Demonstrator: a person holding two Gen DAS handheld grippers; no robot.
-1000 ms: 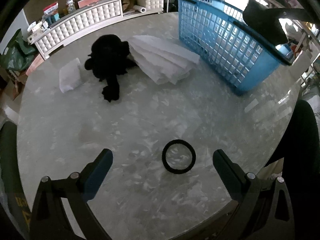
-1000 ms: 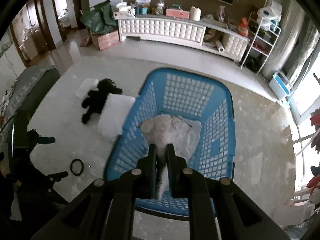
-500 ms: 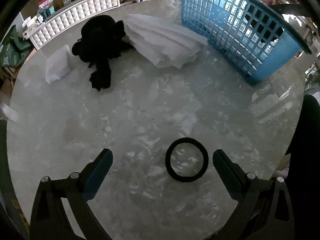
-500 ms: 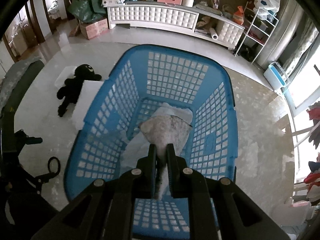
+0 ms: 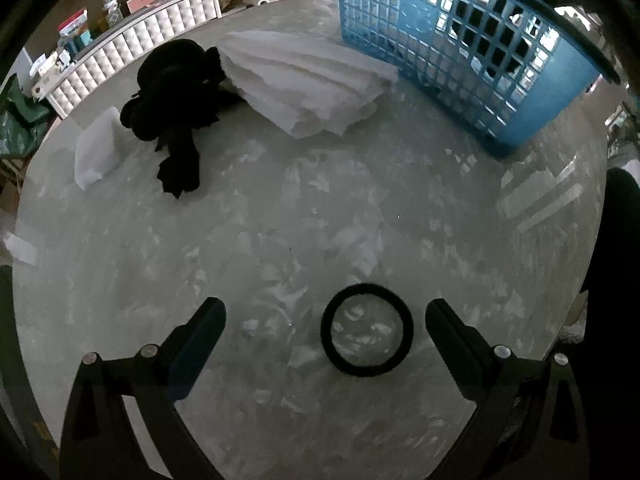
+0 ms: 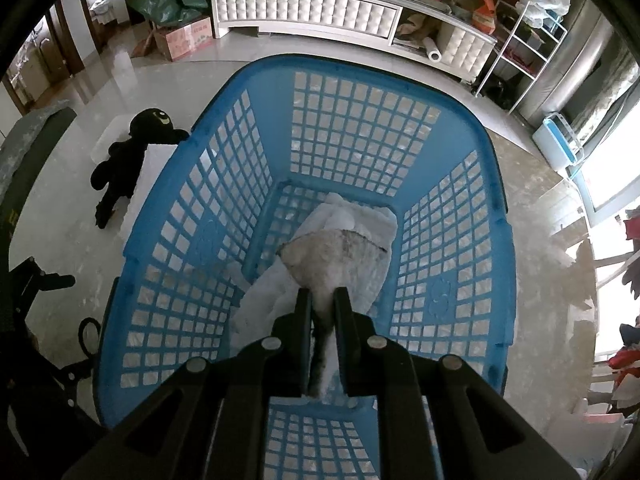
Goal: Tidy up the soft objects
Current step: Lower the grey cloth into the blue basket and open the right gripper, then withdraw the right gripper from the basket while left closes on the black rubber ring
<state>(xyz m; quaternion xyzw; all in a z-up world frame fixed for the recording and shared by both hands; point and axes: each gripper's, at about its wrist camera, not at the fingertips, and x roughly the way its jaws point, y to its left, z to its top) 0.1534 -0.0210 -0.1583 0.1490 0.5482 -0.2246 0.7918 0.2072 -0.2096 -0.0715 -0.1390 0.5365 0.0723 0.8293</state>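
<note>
My right gripper (image 6: 322,300) is shut on a grey-white fluffy cloth (image 6: 340,256) and holds it inside the blue laundry basket (image 6: 188,184), over a white towel (image 6: 352,216) on the basket floor. My left gripper (image 5: 324,312) is open, low over the marble table (image 5: 280,220), with a black hair band (image 5: 366,330) between its fingers, nearer the right one. A black plush toy (image 5: 176,96), a folded white blanket (image 5: 312,84) and a small white pad (image 5: 98,152) lie at the far left of the table. The basket (image 5: 460,52) stands at the far right.
A white tufted cabinet (image 6: 304,12) with clutter on top runs along the back wall. A metal shelf rack (image 6: 524,40) stands at the right. The table edge (image 5: 576,320) curves close on the right of the left gripper.
My right gripper has lowered the fluffy cloth deeper into the basket. My left gripper has moved forward and down toward the hair band, which now lies between its fingers.
</note>
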